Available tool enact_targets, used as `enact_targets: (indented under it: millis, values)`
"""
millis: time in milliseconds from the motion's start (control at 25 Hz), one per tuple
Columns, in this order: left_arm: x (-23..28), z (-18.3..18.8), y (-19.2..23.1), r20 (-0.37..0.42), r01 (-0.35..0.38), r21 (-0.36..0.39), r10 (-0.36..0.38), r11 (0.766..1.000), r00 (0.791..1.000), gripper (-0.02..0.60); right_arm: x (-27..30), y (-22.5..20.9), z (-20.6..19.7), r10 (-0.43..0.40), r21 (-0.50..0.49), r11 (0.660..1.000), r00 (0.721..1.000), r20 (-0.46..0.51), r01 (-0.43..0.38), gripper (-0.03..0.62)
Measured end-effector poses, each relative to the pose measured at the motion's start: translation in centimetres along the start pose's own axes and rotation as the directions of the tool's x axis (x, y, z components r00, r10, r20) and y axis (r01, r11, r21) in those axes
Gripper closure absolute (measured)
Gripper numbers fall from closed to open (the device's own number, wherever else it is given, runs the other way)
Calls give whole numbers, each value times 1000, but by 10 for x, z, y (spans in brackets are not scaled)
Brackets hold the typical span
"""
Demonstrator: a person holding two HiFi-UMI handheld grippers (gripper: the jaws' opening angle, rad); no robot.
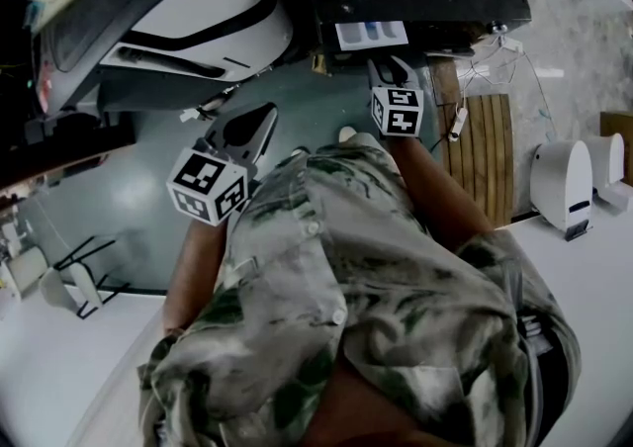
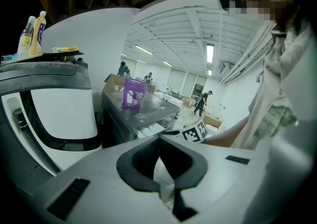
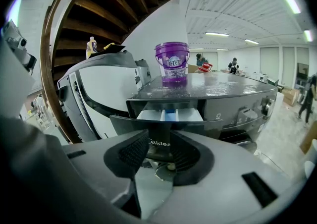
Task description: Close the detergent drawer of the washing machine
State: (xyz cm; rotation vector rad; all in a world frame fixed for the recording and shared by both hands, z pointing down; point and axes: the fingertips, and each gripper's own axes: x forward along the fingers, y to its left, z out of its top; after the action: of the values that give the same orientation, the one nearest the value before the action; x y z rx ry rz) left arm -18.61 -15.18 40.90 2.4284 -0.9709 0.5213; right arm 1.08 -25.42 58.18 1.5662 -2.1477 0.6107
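The dark washing machine (image 3: 218,104) stands ahead with its detergent drawer (image 3: 170,115) pulled out, white and blue compartments showing. In the head view the drawer (image 1: 371,35) juts from the machine's front. My right gripper (image 3: 158,146) is open, and the drawer's dark front panel (image 3: 161,142) sits right at its fingertips, between the pads. From above, the right gripper (image 1: 388,67) points at the drawer. My left gripper (image 2: 161,156) is open and empty, held lower left (image 1: 259,124), away from the drawer.
A purple tub (image 3: 172,63) stands on the machine's top. A white round door (image 3: 99,94) hangs open at the left, with bottles (image 2: 30,34) above it. A wooden slatted board (image 1: 487,153) and white stands (image 1: 564,188) are at the right.
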Motion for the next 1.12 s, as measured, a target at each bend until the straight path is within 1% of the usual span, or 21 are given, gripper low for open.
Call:
enact_targets:
  millis: [1120]
  values:
    - [3, 2, 10, 5, -22, -21, 22, 1000, 1000, 558, 18, -3, 12, 12, -5, 1000, 1000, 7, -12, 447]
